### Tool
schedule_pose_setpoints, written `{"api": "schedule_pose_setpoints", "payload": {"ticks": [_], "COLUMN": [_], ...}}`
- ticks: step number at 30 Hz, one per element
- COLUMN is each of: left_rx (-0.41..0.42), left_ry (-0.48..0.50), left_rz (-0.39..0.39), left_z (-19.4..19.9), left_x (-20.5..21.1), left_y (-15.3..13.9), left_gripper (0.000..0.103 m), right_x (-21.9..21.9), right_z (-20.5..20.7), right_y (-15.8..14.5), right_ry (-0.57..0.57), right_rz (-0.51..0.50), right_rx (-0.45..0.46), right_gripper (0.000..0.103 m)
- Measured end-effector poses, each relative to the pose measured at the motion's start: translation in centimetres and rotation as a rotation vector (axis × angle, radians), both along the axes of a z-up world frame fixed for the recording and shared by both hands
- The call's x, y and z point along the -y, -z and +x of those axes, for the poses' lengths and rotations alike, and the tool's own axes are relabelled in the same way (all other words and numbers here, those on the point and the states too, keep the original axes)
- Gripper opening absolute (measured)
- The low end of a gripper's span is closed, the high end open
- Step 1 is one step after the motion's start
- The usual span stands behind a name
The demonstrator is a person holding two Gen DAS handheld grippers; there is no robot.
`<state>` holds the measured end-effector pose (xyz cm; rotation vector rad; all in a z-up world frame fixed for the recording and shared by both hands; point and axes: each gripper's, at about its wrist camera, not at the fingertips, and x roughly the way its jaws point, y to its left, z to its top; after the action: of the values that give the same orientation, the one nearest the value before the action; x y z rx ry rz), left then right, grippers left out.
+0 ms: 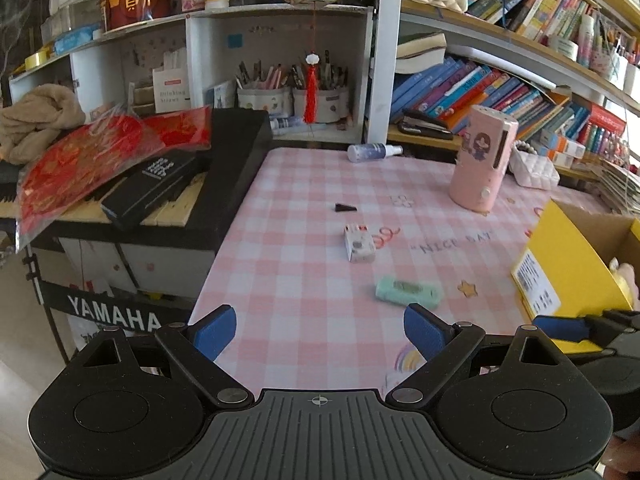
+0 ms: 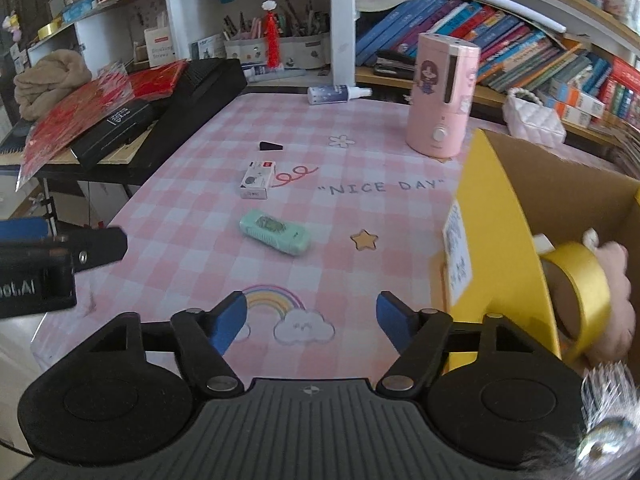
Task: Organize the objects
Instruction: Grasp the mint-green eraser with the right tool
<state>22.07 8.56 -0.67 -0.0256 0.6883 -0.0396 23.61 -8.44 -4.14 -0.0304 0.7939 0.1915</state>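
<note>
On the pink checked tablecloth (image 2: 192, 216) lie a mint green device (image 2: 275, 232), a small white box (image 2: 258, 180) and a black wedge (image 2: 271, 146). The left wrist view shows the same mint device (image 1: 408, 291), white box (image 1: 359, 243) and wedge (image 1: 345, 208). My left gripper (image 1: 320, 330) hangs open over the table's near left corner, nothing between its fingers. My right gripper (image 2: 313, 320) is open and empty above the rainbow print, close beside the yellow cardboard box (image 2: 500, 240). A gold tape roll (image 2: 580, 292) and a pink plush (image 2: 616, 276) sit in that box.
A pink humidifier (image 2: 440, 100) stands at the back right, and a spray bottle (image 2: 336, 93) lies at the far edge. A black keyboard (image 1: 236, 160) piled with red packets borders the table's left side. Crowded bookshelves (image 1: 500, 92) rise behind.
</note>
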Motion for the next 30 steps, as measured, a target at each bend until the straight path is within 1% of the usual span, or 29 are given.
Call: {"api": "schedule_pose_setpoints", "payload": {"ticks": [8,13,19,20,21,22,23,24,26,28,30], "left_rx": [0.006,-0.005,-0.013,-0.015,-0.017,-0.018,-0.021,-0.023,-0.027,-0.029,-0.028], "left_ry": [-0.031,-0.056,-0.073,-0.074,-0.074,-0.074,-0.072,-0.070,-0.064,-0.054,-0.043], "left_rz": [0.010,0.015,0.023,0.022,0.021,0.021,0.021,0.020,0.017,0.011,0.008], "left_z": [4.0,6.2,7.9,8.1,8.3,8.5,8.7,8.8,9.2,9.6,9.9], "left_x": [-0.1,-0.5,-1.0,-1.0,-1.0,-1.0,-0.9,-0.9,-0.7,-0.4,-0.1], "left_y": [-0.3,-0.2,0.0,0.0,0.1,0.2,0.3,0.4,0.6,0.8,1.0], "left_gripper": [0.093,0.093,0.093,0.093,0.093,0.093,0.093,0.093,0.093,0.093,0.093], "right_x": [-1.6,-3.2,-4.7,-4.7,-4.7,-4.6,-4.5,-4.4,-4.3,-4.0,-3.4], "right_z": [5.0,8.2,11.2,11.5,11.7,11.8,11.9,11.8,11.7,11.7,11.5], "right_y": [0.7,1.5,3.4,3.8,4.0,4.3,4.6,4.7,4.6,4.5,4.1], "right_ry": [-0.086,-0.140,-0.196,-0.200,-0.204,-0.206,-0.210,-0.211,-0.228,-0.227,-0.196], "right_rz": [-0.010,-0.041,-0.071,-0.068,-0.062,-0.058,-0.053,-0.047,-0.048,-0.033,-0.018], "right_rx": [0.004,-0.005,-0.066,-0.083,-0.100,-0.114,-0.129,-0.124,-0.112,-0.119,-0.115], "right_gripper": [0.065,0.065,0.064,0.062,0.054,0.050,0.044,0.034,0.023,0.023,0.023]}}
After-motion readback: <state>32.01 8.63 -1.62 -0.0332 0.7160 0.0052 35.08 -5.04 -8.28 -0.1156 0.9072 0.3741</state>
